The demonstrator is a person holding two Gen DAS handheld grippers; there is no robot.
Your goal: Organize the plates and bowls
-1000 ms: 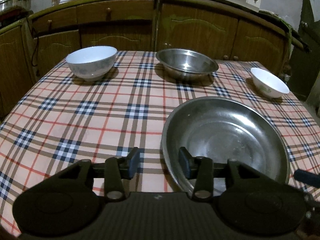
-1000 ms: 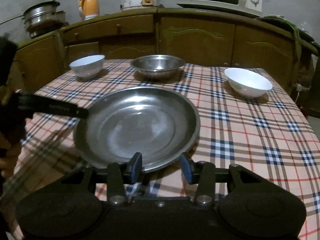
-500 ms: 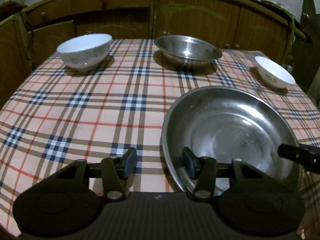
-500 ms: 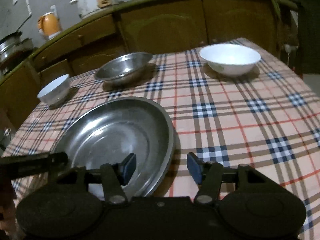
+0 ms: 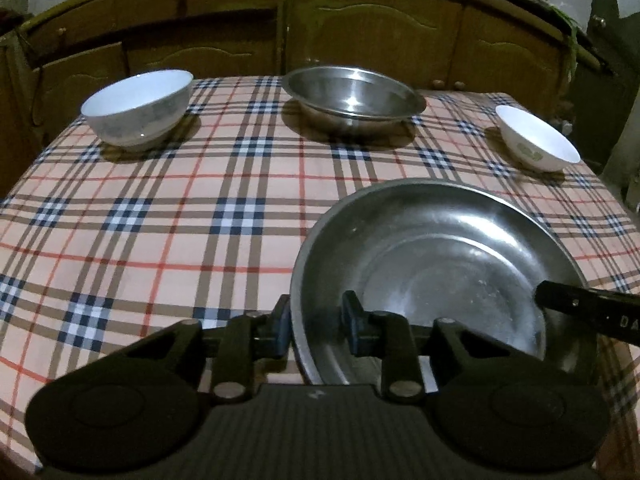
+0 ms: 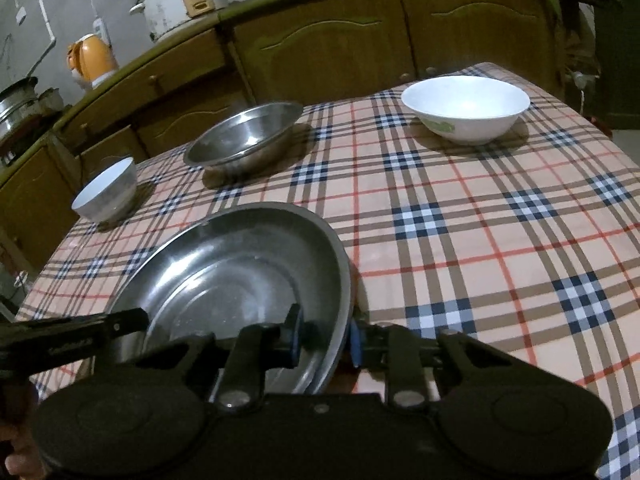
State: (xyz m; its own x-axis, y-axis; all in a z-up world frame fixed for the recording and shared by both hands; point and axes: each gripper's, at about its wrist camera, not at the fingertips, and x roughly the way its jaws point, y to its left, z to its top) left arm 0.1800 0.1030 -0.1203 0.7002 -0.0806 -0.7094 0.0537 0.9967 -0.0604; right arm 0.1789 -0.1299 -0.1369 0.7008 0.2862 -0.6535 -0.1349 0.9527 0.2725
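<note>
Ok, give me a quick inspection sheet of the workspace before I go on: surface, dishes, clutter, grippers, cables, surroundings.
Surface: table under a plaid tablecloth, flat.
Job's things: large steel plate at the near edge; steel bowl at the back; deep white bowl back left; shallow white bowl back right. All upright, apart, unstacked.
Clutter: nothing seen on the cloth.
Grippers: left gripper straddles the plate's left rim, jaws not closed; right gripper straddles its right rim, likewise.
Cables: cord on the wall behind the rice cooker.
Surroundings: wooden cabinets, orange kettle.
</note>
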